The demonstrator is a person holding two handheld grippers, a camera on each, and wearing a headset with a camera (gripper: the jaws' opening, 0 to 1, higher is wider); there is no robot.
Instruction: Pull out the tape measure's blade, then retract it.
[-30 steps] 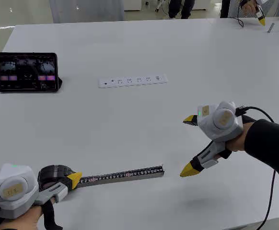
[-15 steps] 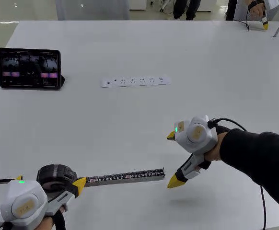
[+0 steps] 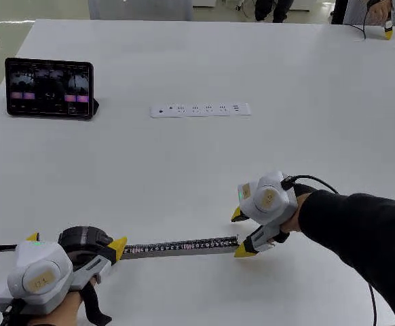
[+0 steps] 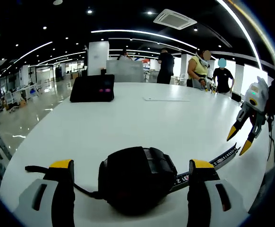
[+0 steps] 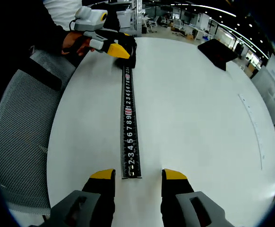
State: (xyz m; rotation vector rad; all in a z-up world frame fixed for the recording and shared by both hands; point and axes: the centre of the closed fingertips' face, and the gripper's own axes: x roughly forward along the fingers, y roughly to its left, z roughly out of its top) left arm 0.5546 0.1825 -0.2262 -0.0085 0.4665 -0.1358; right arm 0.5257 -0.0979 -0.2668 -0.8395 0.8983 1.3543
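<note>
A flat white plastic power strip [image 3: 201, 109] lies on the broad white desk [image 3: 306, 88]. Well left of it, a black rectangular tablet [image 3: 49, 88] stands propped, screen lit.

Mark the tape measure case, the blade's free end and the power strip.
tape measure case [image 4: 136, 177], left gripper view, top of black housing.
blade's free end [image 5: 131, 173], right gripper view, its tip.
power strip [image 3: 201, 109], head view, middle of its white face.
</note>
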